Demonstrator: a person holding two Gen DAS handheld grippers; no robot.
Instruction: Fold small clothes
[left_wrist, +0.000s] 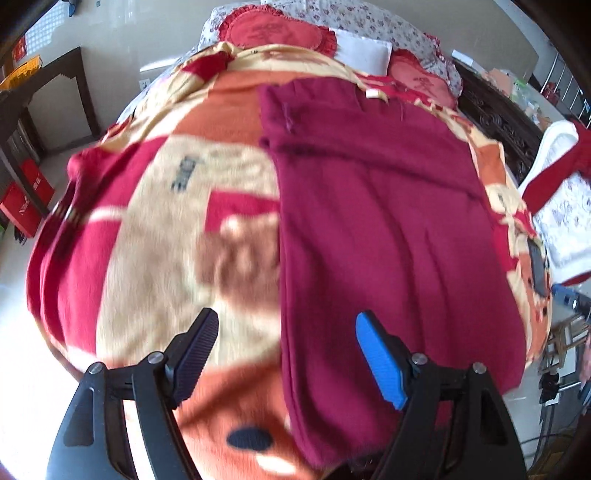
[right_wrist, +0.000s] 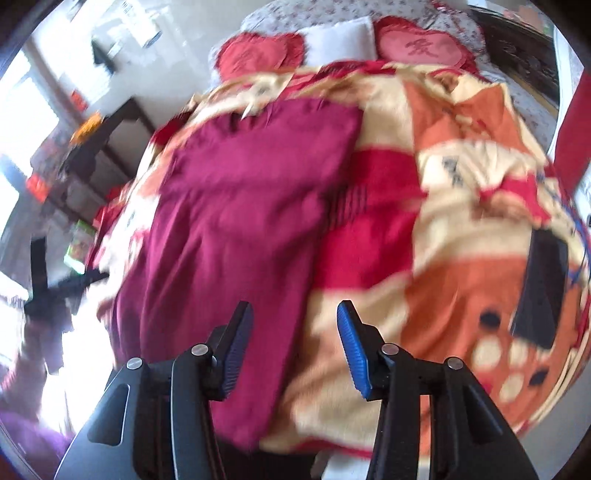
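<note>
A dark maroon garment (left_wrist: 376, 229) lies flat and lengthwise on a patterned red, orange and cream blanket (left_wrist: 155, 221) on a bed. It also shows in the right wrist view (right_wrist: 236, 206), over the blanket (right_wrist: 443, 206). My left gripper (left_wrist: 286, 325) is open and empty, above the garment's near left edge. My right gripper (right_wrist: 293, 314) is open and empty, above the garment's near right edge. Both views are blurred.
Red heart cushions (right_wrist: 258, 51) and a white pillow (right_wrist: 340, 37) lie at the head of the bed. A dark flat device (right_wrist: 543, 284) rests on the blanket at the right. A dark wooden table (left_wrist: 55, 96) stands left of the bed.
</note>
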